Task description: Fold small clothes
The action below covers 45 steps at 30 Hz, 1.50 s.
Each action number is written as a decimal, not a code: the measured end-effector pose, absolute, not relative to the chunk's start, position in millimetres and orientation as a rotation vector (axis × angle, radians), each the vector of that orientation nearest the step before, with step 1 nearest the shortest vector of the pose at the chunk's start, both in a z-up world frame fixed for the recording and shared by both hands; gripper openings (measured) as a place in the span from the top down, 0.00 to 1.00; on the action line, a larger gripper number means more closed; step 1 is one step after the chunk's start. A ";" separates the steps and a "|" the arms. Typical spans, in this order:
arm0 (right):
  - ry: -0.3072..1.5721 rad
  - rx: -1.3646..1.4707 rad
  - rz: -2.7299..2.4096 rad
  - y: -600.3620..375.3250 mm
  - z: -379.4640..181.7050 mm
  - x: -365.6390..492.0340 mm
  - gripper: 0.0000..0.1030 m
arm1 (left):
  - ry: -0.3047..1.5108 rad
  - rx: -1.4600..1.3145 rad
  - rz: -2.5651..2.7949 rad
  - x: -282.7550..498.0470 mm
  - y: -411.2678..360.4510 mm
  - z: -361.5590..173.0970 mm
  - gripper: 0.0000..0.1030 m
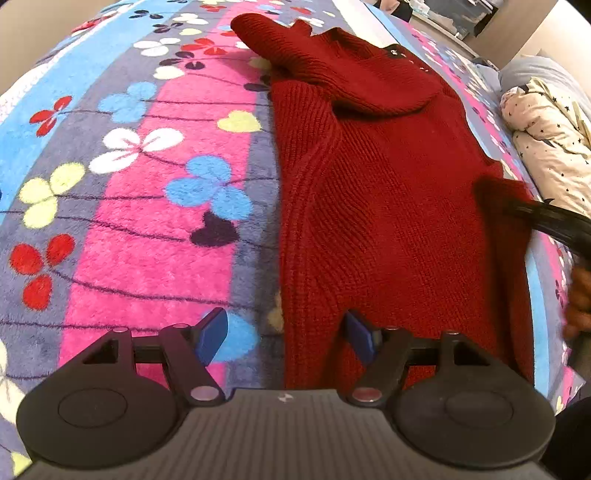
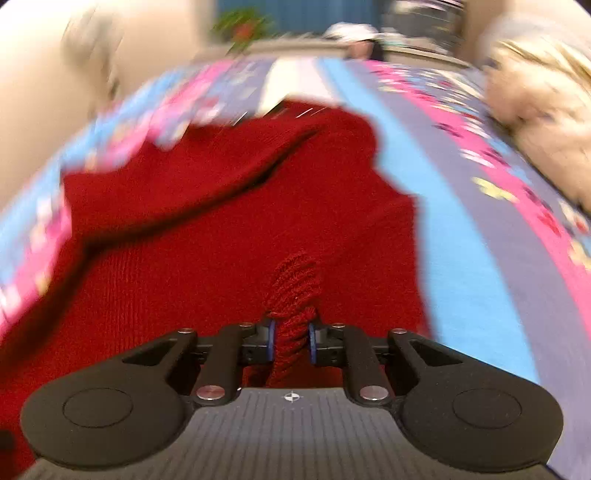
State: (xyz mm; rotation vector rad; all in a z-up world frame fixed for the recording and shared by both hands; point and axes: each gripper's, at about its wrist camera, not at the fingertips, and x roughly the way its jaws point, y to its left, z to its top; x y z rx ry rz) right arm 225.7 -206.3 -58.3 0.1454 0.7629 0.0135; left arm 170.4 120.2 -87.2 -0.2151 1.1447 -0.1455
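Note:
A dark red knitted sweater (image 1: 388, 192) lies on a flowered fleece blanket (image 1: 147, 184), one sleeve folded across its upper part. My left gripper (image 1: 286, 338) stands open over the sweater's left edge near the hem; one blue pad is over the blanket, the other over the knit, nothing pinched. In the right wrist view the same sweater (image 2: 221, 229) fills the middle, blurred. My right gripper (image 2: 291, 341) is shut on a bunched fold of the red knit (image 2: 293, 295), which rises between the blue pads. The right gripper's black arm (image 1: 554, 221) enters the left wrist view at the sweater's right edge.
A cream quilt with small stars (image 1: 550, 140) is bunched along the bed's right side. The striped blanket (image 2: 480, 221) extends to the right of the sweater. Walls, a plant (image 2: 242, 26) and furniture lie beyond the bed's far edge. A person's hand (image 1: 580, 302) shows at the right.

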 end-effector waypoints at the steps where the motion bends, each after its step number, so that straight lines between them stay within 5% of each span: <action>1: 0.733 0.183 -0.003 -231.5 -48.3 211.1 0.86 | 1.144 -0.216 -0.145 169.7 120.3 -86.5 0.27; 8: 0.714 0.473 -0.137 -413.3 -48.6 105.7 0.91 | 1.179 -0.167 -0.195 159.8 113.4 -85.3 0.27; 16: 0.863 0.529 -0.153 -443.4 -91.8 77.4 1.00 | 1.199 -0.206 -0.238 143.5 118.9 -86.8 0.32; 21: 0.815 0.532 -0.196 -468.1 -86.8 78.6 0.95 | 1.227 -0.151 -0.308 133.7 109.6 -89.3 0.39; 25: 0.753 0.560 -0.038 -460.2 -82.6 92.3 0.45 | 1.252 -0.116 -0.307 130.0 104.1 -94.8 0.61; 28: 0.836 0.436 0.020 -434.4 -93.6 116.9 0.37 | 1.248 -0.103 -0.284 128.2 103.0 -96.1 0.77; 30: 0.899 0.357 -0.018 -424.0 -106.9 129.9 0.41 | 1.242 -0.111 -0.285 127.3 102.8 -96.1 0.85; 31: 0.916 0.326 -0.042 -419.7 -111.5 133.3 0.52 | 1.239 -0.108 -0.284 126.9 102.3 -95.5 0.86; 33: 0.894 0.284 -0.047 -413.5 -108.2 134.3 0.90 | 1.224 -0.090 -0.288 126.5 98.5 -94.9 0.88; 45: 0.635 0.570 0.035 -454.1 -32.1 41.0 0.95 | 0.997 -0.217 -0.411 86.9 149.5 -38.9 0.91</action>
